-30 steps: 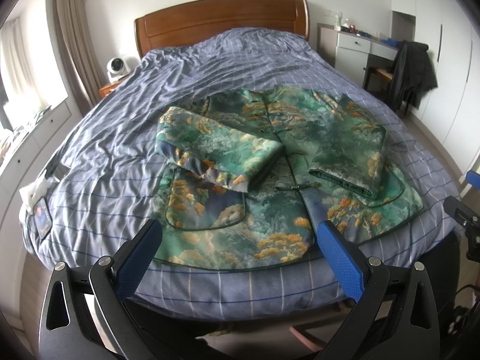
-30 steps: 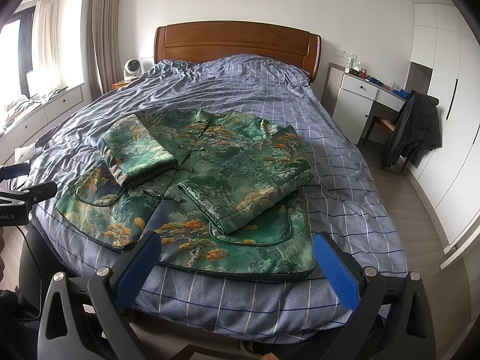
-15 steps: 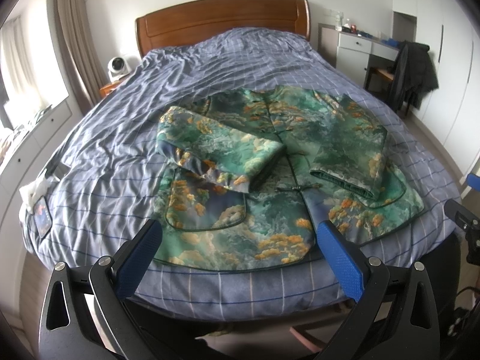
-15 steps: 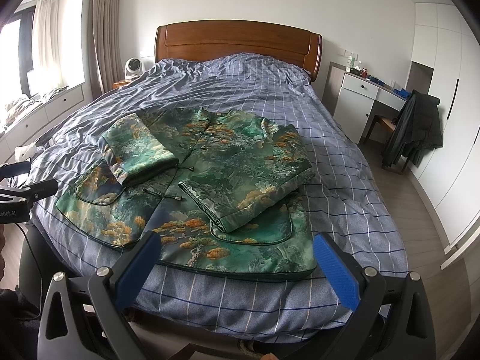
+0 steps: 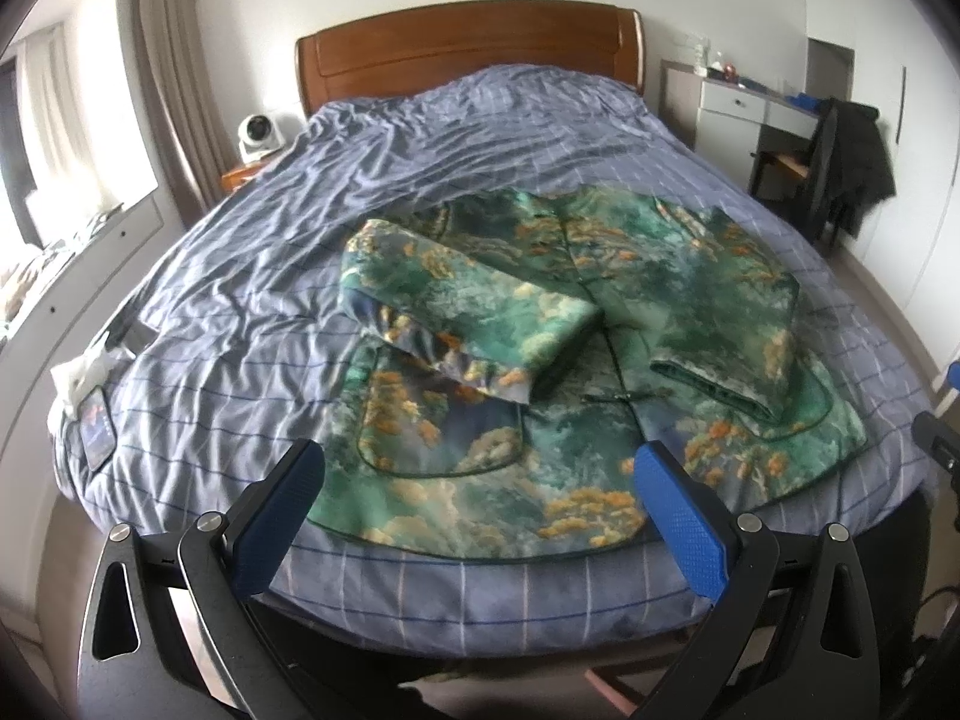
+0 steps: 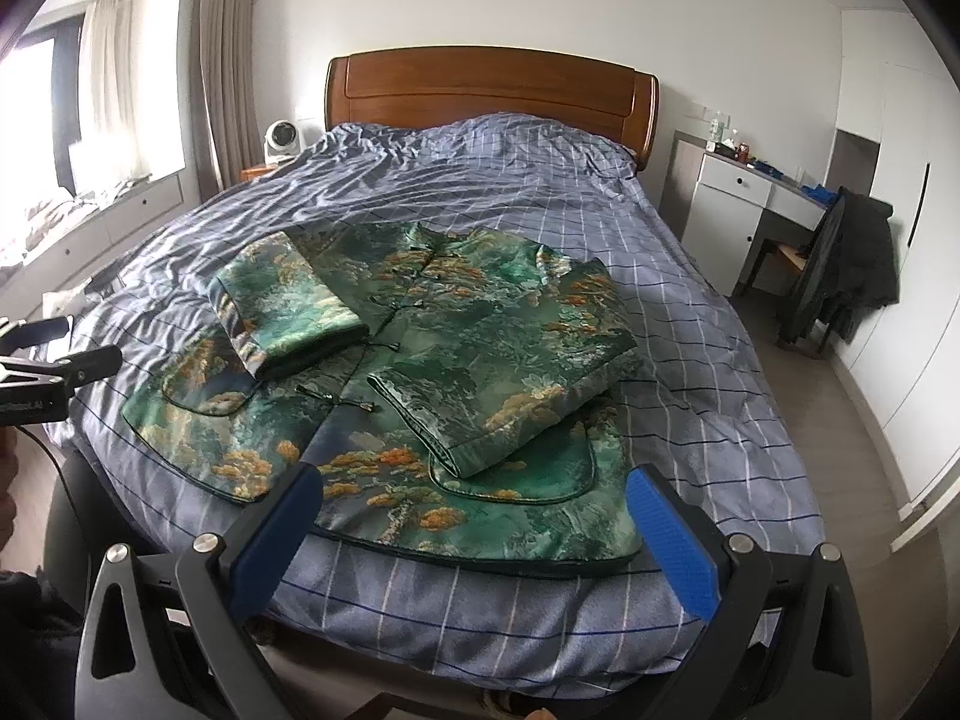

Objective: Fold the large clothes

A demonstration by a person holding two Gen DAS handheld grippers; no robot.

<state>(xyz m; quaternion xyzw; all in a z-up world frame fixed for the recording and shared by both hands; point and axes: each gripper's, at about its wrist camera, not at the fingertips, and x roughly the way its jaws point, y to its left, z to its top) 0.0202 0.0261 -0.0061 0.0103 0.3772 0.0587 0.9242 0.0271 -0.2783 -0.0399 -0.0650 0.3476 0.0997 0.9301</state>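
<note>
A green and orange patterned jacket (image 5: 576,372) lies flat on the bed, front up, hem toward me. Both sleeves are folded in over the chest: the left sleeve (image 5: 468,318) and the right sleeve (image 5: 726,354). It also shows in the right wrist view (image 6: 420,372). My left gripper (image 5: 480,492) is open and empty, just short of the hem at the bed's foot. My right gripper (image 6: 468,516) is open and empty, over the hem's right part. The left gripper also shows at the left edge of the right wrist view (image 6: 54,372).
The bed has a blue checked duvet (image 5: 240,312) and a wooden headboard (image 5: 468,54). A phone (image 5: 96,426) and tissues lie at the bed's left edge. A white desk (image 6: 750,204) and a chair with a dark coat (image 6: 852,264) stand at the right.
Both grippers have moved slightly forward toward the jacket's hem. The jacket has not moved.
</note>
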